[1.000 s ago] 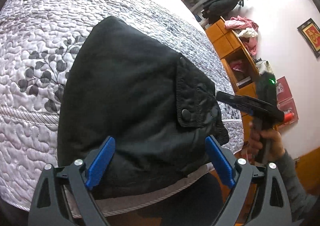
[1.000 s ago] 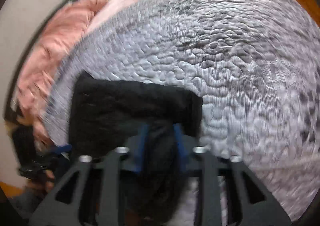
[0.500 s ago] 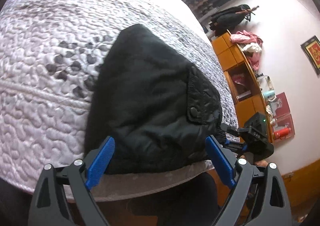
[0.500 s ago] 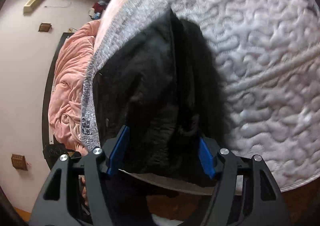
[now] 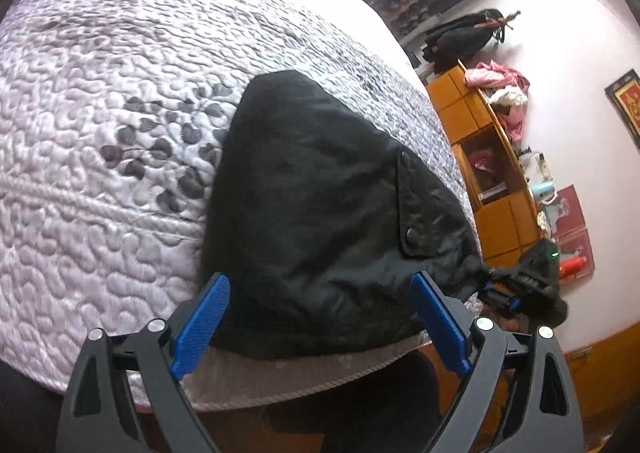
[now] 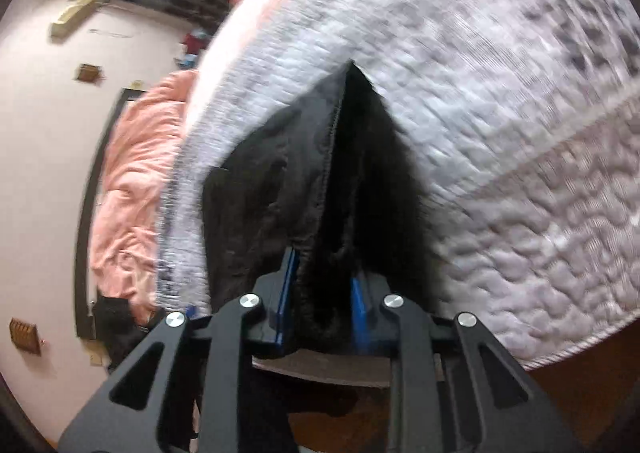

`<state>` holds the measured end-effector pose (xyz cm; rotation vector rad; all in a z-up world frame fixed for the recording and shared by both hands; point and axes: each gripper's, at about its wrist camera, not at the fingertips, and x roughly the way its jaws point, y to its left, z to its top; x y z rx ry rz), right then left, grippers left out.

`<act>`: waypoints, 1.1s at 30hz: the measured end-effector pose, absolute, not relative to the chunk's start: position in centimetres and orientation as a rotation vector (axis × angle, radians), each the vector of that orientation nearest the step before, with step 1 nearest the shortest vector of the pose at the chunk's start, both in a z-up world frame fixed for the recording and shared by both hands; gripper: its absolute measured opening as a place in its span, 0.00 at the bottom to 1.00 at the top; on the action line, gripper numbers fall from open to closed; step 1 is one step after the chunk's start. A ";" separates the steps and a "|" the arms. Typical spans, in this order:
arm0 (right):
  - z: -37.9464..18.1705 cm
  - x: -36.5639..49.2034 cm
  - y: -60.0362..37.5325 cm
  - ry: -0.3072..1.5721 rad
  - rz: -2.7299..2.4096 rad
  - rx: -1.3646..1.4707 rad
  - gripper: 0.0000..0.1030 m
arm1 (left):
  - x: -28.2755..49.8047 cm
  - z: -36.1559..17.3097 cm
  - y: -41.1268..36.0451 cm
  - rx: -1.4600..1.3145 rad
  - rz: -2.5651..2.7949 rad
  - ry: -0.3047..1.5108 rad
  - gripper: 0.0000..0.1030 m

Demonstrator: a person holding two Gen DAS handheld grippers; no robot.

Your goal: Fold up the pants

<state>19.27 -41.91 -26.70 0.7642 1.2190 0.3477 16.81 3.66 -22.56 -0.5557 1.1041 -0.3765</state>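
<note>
The black pants [image 5: 320,193] lie folded into a compact bundle on the grey quilted bed [image 5: 120,73], close to its near edge, with a snap pocket flap on the right side. My left gripper [image 5: 320,317] is open wide, its blue pads [image 5: 200,321] straddling the bundle's near edge without pressing on it. My right gripper [image 6: 323,293] is closing, and a thick fold of the pants [image 6: 280,193] fills the gap between its pads. In the left wrist view the right gripper [image 5: 500,293] sits at the bundle's right corner.
The quilt's corded edge [image 5: 300,389] runs just below the pants, with a person's dark legs [image 5: 360,413] under it. An orange wooden shelf [image 5: 492,181] with pink clothes stands right of the bed. A pink blanket [image 6: 132,181] lies beside the bed's far side.
The right gripper came down from the side to the pants' corner, rolled, and its jaws narrowed onto the fabric. The left gripper drifted a little and stayed open.
</note>
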 end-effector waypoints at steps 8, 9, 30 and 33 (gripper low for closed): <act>-26.5 19.0 -42.5 1.192 0.267 0.655 0.62 | 18.7 -24.0 1.1 -0.476 -0.403 1.149 0.90; -25.4 19.1 -42.8 1.161 0.239 0.636 0.61 | 18.7 -24.0 0.9 -0.474 -0.407 1.149 0.91; -23.2 27.5 -40.3 1.151 0.349 0.532 0.56 | 22.7 -21.4 5.2 -0.580 -0.403 1.099 0.96; -23.7 28.0 -38.8 1.175 0.385 0.533 0.57 | 26.8 -21.1 5.8 -0.660 -0.448 1.095 0.96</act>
